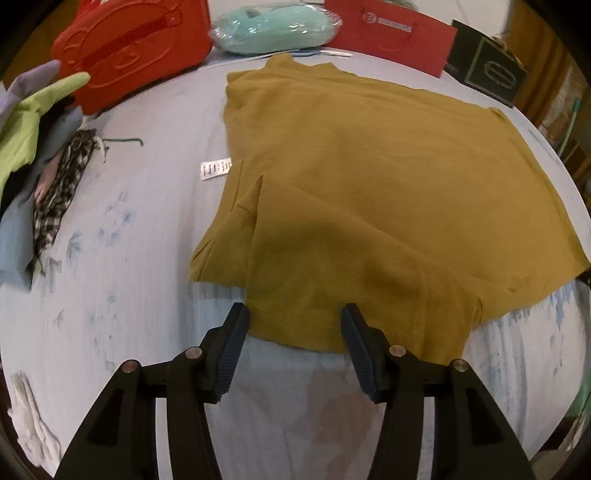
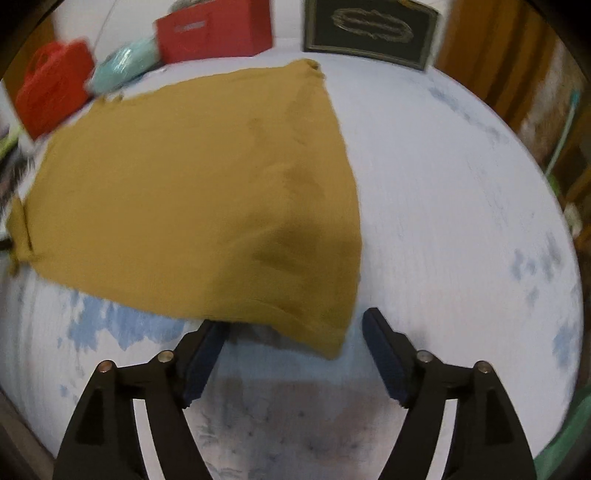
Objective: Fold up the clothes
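A mustard-yellow garment (image 1: 369, 192) lies partly folded and flat on the pale blue bedsheet (image 1: 129, 258). My left gripper (image 1: 294, 317) is open at the garment's near edge, its jaws standing on either side of the hem, holding nothing. In the right wrist view the same garment (image 2: 192, 192) fills the left and middle. My right gripper (image 2: 295, 325) is open at its near right corner, which lies between the jaws. The left finger's tip is partly hidden under the cloth.
A pile of other clothes (image 1: 33, 166) lies at the left. A red bag (image 1: 129, 48), a mint wrapped bundle (image 1: 273, 27), a red box (image 1: 391, 33) and a black box (image 1: 487, 66) line the far side. A blister pack (image 1: 216, 168) lies beside the garment.
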`<state>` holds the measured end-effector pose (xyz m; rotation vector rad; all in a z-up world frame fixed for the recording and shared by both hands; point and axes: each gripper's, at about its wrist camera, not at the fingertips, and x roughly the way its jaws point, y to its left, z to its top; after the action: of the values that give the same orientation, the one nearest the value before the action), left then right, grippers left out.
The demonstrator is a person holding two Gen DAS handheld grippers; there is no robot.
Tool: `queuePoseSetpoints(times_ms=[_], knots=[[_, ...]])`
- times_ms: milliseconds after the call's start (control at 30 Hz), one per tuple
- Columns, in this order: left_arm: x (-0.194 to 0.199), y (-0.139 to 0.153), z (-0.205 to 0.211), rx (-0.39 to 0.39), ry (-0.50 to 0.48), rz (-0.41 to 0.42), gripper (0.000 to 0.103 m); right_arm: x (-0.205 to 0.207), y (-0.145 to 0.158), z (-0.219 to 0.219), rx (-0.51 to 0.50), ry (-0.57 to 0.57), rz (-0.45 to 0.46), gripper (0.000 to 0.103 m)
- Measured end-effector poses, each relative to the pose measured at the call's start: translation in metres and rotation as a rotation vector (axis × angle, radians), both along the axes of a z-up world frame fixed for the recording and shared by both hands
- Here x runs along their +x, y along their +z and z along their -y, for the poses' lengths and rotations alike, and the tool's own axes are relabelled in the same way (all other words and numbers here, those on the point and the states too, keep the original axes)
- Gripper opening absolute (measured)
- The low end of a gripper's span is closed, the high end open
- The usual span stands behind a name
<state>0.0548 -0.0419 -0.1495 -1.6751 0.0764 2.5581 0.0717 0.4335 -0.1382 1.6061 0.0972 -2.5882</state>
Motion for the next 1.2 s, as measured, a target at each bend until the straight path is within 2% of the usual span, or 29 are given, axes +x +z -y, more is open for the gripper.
queuePoseSetpoints(times_ms=[33, 67, 100, 133, 167, 200, 233, 267, 367, 500, 567, 600, 667, 700, 733, 767, 800, 833, 900, 1000, 1100, 1200], knots=[[0.0, 0.0, -0.001, 0.001, 0.005, 0.004, 0.051, 0.001, 0.0, 0.0, 0.001, -0.005, -0.008, 0.074], [0.001, 0.001, -0.001, 0.002, 0.01, 0.008, 0.044, 0.001, 0.0, 0.0, 0.003, -0.011, -0.016, 0.074], [0.001, 0.001, -0.002, 0.002, 0.015, 0.012, 0.024, 0.002, 0.001, 0.0, 0.005, -0.016, -0.024, 0.067], [0.002, 0.002, -0.003, -0.005, 0.015, 0.016, 0.014, 0.002, 0.002, 0.001, 0.007, -0.019, -0.036, 0.05], [0.006, 0.006, -0.005, -0.011, 0.015, 0.012, 0.009, 0.003, 0.004, 0.002, 0.02, -0.025, -0.049, 0.04], [0.01, 0.01, -0.007, -0.016, 0.015, 0.007, 0.008, 0.003, 0.006, 0.002, 0.024, -0.028, -0.055, 0.03], [0.013, 0.014, -0.008, -0.022, 0.014, 0.002, 0.008, 0.004, 0.007, 0.002, 0.025, -0.028, -0.06, 0.016], [0.02, 0.026, -0.01, 0.003, 0.001, -0.005, 0.008, 0.004, 0.009, 0.002, 0.025, -0.028, -0.064, 0.011], [0.036, 0.072, -0.008, 0.119, -0.043, -0.036, 0.008, 0.007, 0.027, -0.005, -0.022, -0.05, -0.102, 0.009], [0.021, 0.118, 0.01, 0.28, -0.021, -0.05, 0.008, -0.008, 0.068, -0.006, -0.025, 0.005, -0.128, 0.009], [-0.008, 0.132, 0.016, 0.306, -0.001, -0.059, 0.008, -0.031, 0.084, 0.0, 0.009, 0.076, -0.1, 0.009], [-0.028, 0.131, 0.015, 0.283, 0.021, -0.06, 0.008, -0.046, 0.09, 0.004, 0.035, 0.115, -0.08, 0.009], [-0.069, 0.129, 0.012, 0.234, 0.067, -0.062, 0.01, -0.08, 0.099, 0.008, 0.074, 0.178, -0.031, 0.009], [-0.086, 0.124, 0.015, 0.209, 0.094, -0.053, 0.014, -0.101, 0.1, 0.009, 0.081, 0.177, -0.017, 0.009], [-0.102, 0.117, 0.019, 0.18, 0.127, -0.035, 0.019, -0.121, 0.101, 0.009, 0.086, 0.17, -0.008, 0.018], [-0.109, 0.113, 0.022, 0.168, 0.145, -0.032, 0.034, -0.139, 0.1, 0.007, 0.09, 0.155, 0.003, 0.026], [-0.115, 0.109, 0.025, 0.157, 0.162, -0.03, 0.041, -0.157, 0.097, 0.004, 0.103, 0.119, 0.014, 0.047], [-0.121, 0.105, 0.028, 0.146, 0.179, -0.028, 0.041, -0.167, 0.095, 0.001, 0.107, 0.089, 0.012, 0.058], [-0.123, 0.098, 0.033, 0.123, 0.19, -0.027, 0.045, -0.173, 0.096, -0.006, 0.058, 0.05, -0.008, 0.058], [-0.101, 0.088, 0.039, 0.082, 0.171, -0.019, 0.048, -0.161, 0.095, -0.019, -0.045, 0.002, -0.036, 0.073], [-0.082, 0.068, 0.041, 0.024, 0.164, 0.01, 0.048, -0.144, 0.077, -0.033, -0.095, -0.047, -0.013, 0.074], [-0.068, 0.057, 0.038, -0.002, 0.143, 0.022, 0.048, -0.127, 0.057, -0.047, -0.14, -0.107, 0.016, 0.075]])
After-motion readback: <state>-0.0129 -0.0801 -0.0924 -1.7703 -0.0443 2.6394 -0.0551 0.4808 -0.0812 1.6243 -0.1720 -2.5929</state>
